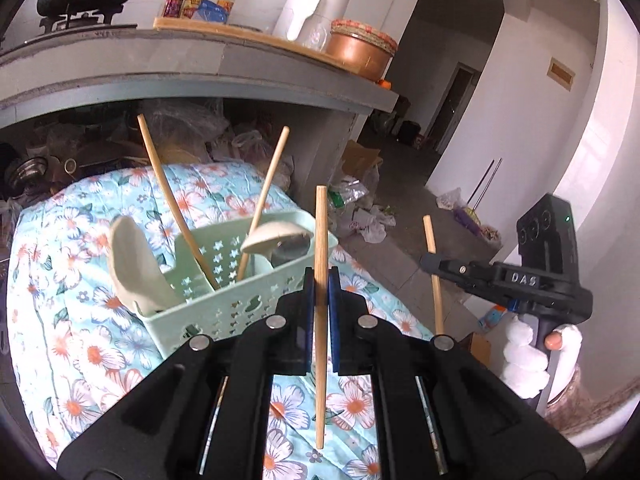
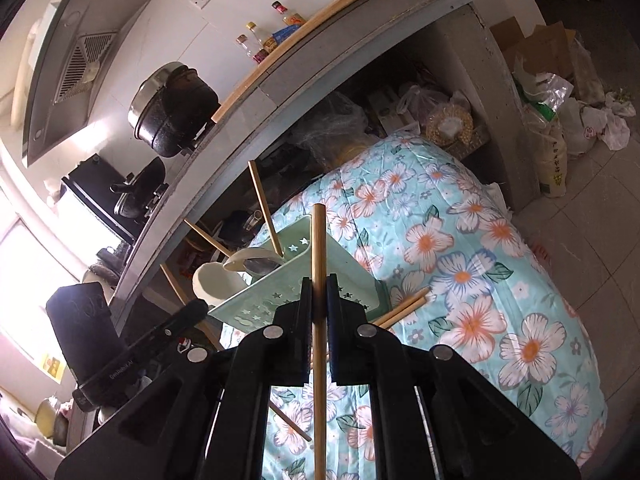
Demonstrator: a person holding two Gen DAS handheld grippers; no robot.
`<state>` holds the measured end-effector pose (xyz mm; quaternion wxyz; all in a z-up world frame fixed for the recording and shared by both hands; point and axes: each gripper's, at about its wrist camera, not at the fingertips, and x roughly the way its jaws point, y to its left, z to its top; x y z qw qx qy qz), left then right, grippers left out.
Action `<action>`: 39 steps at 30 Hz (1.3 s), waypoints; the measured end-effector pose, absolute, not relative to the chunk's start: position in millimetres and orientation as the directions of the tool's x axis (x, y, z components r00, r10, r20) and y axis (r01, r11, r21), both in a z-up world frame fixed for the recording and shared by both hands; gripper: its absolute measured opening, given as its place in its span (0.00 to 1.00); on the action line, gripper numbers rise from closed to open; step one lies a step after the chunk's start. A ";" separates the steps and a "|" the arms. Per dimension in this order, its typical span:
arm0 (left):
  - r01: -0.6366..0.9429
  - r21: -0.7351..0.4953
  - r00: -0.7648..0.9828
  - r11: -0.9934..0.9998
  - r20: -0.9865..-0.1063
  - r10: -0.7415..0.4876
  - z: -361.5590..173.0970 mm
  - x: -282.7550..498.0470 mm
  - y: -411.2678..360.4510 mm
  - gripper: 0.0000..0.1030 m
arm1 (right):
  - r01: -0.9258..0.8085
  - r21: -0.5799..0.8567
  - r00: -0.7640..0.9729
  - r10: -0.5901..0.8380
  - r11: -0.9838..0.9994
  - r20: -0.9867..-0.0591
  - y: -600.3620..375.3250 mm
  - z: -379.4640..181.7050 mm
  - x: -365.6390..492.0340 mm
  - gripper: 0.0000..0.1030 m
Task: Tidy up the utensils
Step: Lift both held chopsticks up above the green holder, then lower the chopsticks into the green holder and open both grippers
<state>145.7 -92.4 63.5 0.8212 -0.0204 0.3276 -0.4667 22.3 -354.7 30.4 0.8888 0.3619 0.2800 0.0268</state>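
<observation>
My left gripper (image 1: 320, 280) is shut on an upright wooden chopstick (image 1: 320, 220), lifted above the floral cloth (image 1: 80, 320). Just beyond it stands a pale green perforated basket (image 1: 224, 308) holding two white spoons (image 1: 132, 264) and two slanted chopsticks (image 1: 168, 192). At the right, my right gripper (image 1: 430, 260) is held by a white-gloved hand (image 1: 524, 356). In the right wrist view, that right gripper (image 2: 319, 288) is shut on a second upright chopstick (image 2: 319, 240) in front of the basket (image 2: 296, 280). Two chopsticks (image 2: 404, 306) lie on the cloth beside it, and the left gripper (image 2: 196, 306) shows at the left.
A grey concrete counter (image 1: 200, 64) overhangs behind the basket, bearing bottles (image 1: 196, 0), a white kettle (image 1: 308, 8) and a copper bowl (image 1: 360, 52). Bags and pots fill the space under it. Plastic bags (image 1: 368, 224) litter the floor to the right. Another chopstick (image 2: 290, 420) lies on the near cloth.
</observation>
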 end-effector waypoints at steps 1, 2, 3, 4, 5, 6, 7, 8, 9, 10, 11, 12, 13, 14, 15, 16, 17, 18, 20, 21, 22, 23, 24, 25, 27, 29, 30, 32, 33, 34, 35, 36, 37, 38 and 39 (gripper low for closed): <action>0.754 -0.338 0.366 0.563 -0.497 -0.787 74.9 146.6 -86.6 0.05 | 0.149 0.659 0.843 0.253 0.737 -0.474 -354.6 31.3 21.9 0.07; 0.755 -0.335 0.383 0.564 -0.474 -0.793 86.9 147.9 -82.5 0.05 | 0.144 0.659 0.845 0.255 0.738 -0.471 -354.7 31.6 22.1 0.07; 0.755 -0.330 0.404 0.566 -0.445 -0.799 100.8 148.1 -76.0 0.05 | 0.140 0.661 0.846 0.258 0.737 -0.467 -355.4 32.1 22.1 0.07; 0.756 -0.324 0.425 0.568 -0.415 -0.804 113.7 147.4 -70.6 0.05 | 0.136 0.662 0.846 0.262 0.737 -0.464 -356.1 32.2 22.6 0.07; 0.756 -0.318 0.451 0.572 -0.381 -0.807 127.8 148.2 -64.2 0.05 | 0.132 0.664 0.846 0.265 0.736 -0.463 -356.0 32.3 23.1 0.07; 0.755 -0.310 0.474 0.578 -0.351 -0.807 140.8 147.7 -59.1 0.05 | 0.129 0.665 0.846 0.268 0.736 -0.461 -356.7 32.0 23.7 0.07; 0.753 -0.300 0.499 0.585 -0.318 -0.806 153.9 147.9 -54.4 0.05 | 0.128 0.666 0.845 0.271 0.735 -0.461 -356.9 31.7 24.3 0.07; 0.751 -0.291 0.523 0.592 -0.284 -0.804 164.9 148.1 -49.5 0.05 | 0.127 0.669 0.844 0.275 0.733 -0.461 -357.7 31.0 25.2 0.07; 0.748 -0.282 0.546 0.601 -0.254 -0.798 175.2 148.0 -44.5 0.05 | 0.126 0.671 0.843 0.278 0.730 -0.461 -358.6 30.1 25.9 0.07; 0.743 -0.272 0.568 0.612 -0.228 -0.791 184.2 148.8 -40.3 0.05 | 0.126 0.674 0.842 0.281 0.728 -0.460 -359.2 29.3 26.8 0.07; 0.736 -0.266 0.587 0.623 -0.209 -0.782 190.5 150.8 -39.6 0.05 | 0.125 0.677 0.842 0.283 0.725 -0.459 -360.2 28.7 27.2 0.07; 0.730 -0.261 0.601 0.631 -0.195 -0.775 198.8 151.2 -35.7 0.05 | 0.125 0.679 0.842 0.284 0.724 -0.458 -361.2 28.4 27.5 0.07; 0.724 -0.254 0.615 0.641 -0.182 -0.767 201.6 154.4 -37.4 0.05 | 0.126 0.680 0.842 0.284 0.723 -0.458 -362.3 27.9 27.4 0.07; 0.717 -0.249 0.629 0.651 -0.171 -0.758 203.3 156.9 -38.4 0.05 | 0.127 0.681 0.842 0.284 0.721 -0.458 -363.2 27.5 27.5 0.07; 0.705 -0.240 0.648 0.668 -0.165 -0.744 204.6 161.4 -41.6 0.05 | 0.128 0.682 0.842 0.285 0.720 -0.458 -364.5 26.9 27.3 0.07; 0.694 -0.230 0.662 0.682 -0.168 -0.730 203.6 166.4 -44.3 0.05 | 0.129 0.684 0.842 0.285 0.718 -0.458 -365.9 26.3 26.9 0.07; 0.683 -0.224 0.675 0.695 -0.171 -0.718 200.3 170.5 -48.5 0.05 | 0.131 0.685 0.842 0.284 0.717 -0.459 -367.5 25.6 26.6 0.07; 0.672 -0.215 0.686 0.709 -0.179 -0.705 195.0 175.6 -54.7 0.05 | 0.132 0.687 0.842 0.285 0.715 -0.458 -369.1 24.9 26.3 0.07; 0.648 -0.193 0.708 0.737 -0.205 -0.676 182.7 187.7 -67.5 0.05 | 0.135 0.689 0.841 0.285 0.712 -0.459 -371.2 23.4 26.4 0.07; 0.638 -0.188 0.713 0.747 -0.220 -0.665 176.1 192.4 -71.6 0.05 | 0.137 0.690 0.840 0.285 0.711 -0.461 -371.9 22.8 26.5 0.07; 0.631 -0.186 0.715 0.753 -0.237 -0.657 165.4 199.0 -76.1 0.05 | 0.137 0.690 0.840 0.286 0.710 -0.461 -372.3 22.2 26.7 0.07; 0.624 -0.187 0.717 0.759 -0.248 -0.651 156.1 203.5 -79.1 0.05 | 0.136 0.691 0.840 0.287 0.710 -0.461 -372.2 21.8 26.6 0.07; 0.618 -0.192 0.717 0.762 -0.258 -0.647 147.8 207.8 -81.3 0.05 | 0.136 0.690 0.840 0.287 0.711 -0.461 -372.3 21.8 26.4 0.07; 0.613 -0.198 0.714 0.765 -0.275 -0.643 140.1 211.8 -83.3 0.05 | 0.135 0.689 0.840 0.287 0.712 -0.461 -372.1 21.9 26.3 0.07; 0.612 -0.233 0.692 0.756 -0.305 -0.654 127.0 217.8 -84.1 0.05 | 0.133 0.688 0.840 0.288 0.713 -0.460 -372.2 22.3 26.3 0.07; 0.617 -0.261 0.664 0.742 -0.333 -0.670 115.0 220.8 -84.2 0.06 | 0.130 0.684 0.840 0.286 0.718 -0.461 -372.0 24.3 27.3 0.07; 0.617 -0.269 0.655 0.740 -0.346 -0.672 110.3 220.7 -84.4 0.06 | 0.126 0.680 0.841 0.286 0.722 -0.460 -372.2 26.4 28.2 0.07; 0.616 -0.282 0.645 0.736 -0.356 -0.676 103.3 218.3 -82.5 0.06 | 0.112 0.668 0.844 0.284 0.735 -0.454 -371.1 34.0 30.3 0.07; 0.616 -0.291 0.639 0.732 -0.359 -0.680 100.7 217.1 -80.7 0.06 | 0.102 0.662 0.847 0.284 0.743 -0.449 -370.2 39.2 31.8 0.07; 0.614 -0.301 0.635 0.729 -0.361 -0.683 98.8 216.0 -78.3 0.09 | 0.087 0.653 0.851 0.285 0.752 -0.441 -368.9 45.9 33.9 0.07; 0.611 -0.311 0.633 0.728 -0.361 -0.685 97.8 214.9 -75.4 0.17 | 0.071 0.645 0.855 0.286 0.761 -0.432 -367.5 53.4 36.2 0.07; 0.606 -0.322 0.634 0.727 -0.358 -0.686 96.9 213.6 -71.9 0.21 | 0.052 0.637 0.860 0.290 0.769 -0.420 -366.4 62.0 38.9 0.07; 0.603 -0.329 0.636 0.727 -0.352 -0.687 95.5 211.2 -68.2 0.24 | 0.031 0.631 0.864 0.296 0.775 -0.406 -364.9 70.7 42.2 0.07; 0.600 -0.331 0.640 0.728 -0.348 -0.685 95.5 209.2 -64.3 0.25 | 0.007 0.626 0.869 0.305 0.780 -0.389 -363.6 80.6 45.9 0.07; 0.598 -0.331 0.644 0.730 -0.344 -0.684 96.0 206.0 -60.8 0.25 | -0.020 0.621 0.875 0.314 0.783 -0.368 -362.4 91.7 49.8 0.07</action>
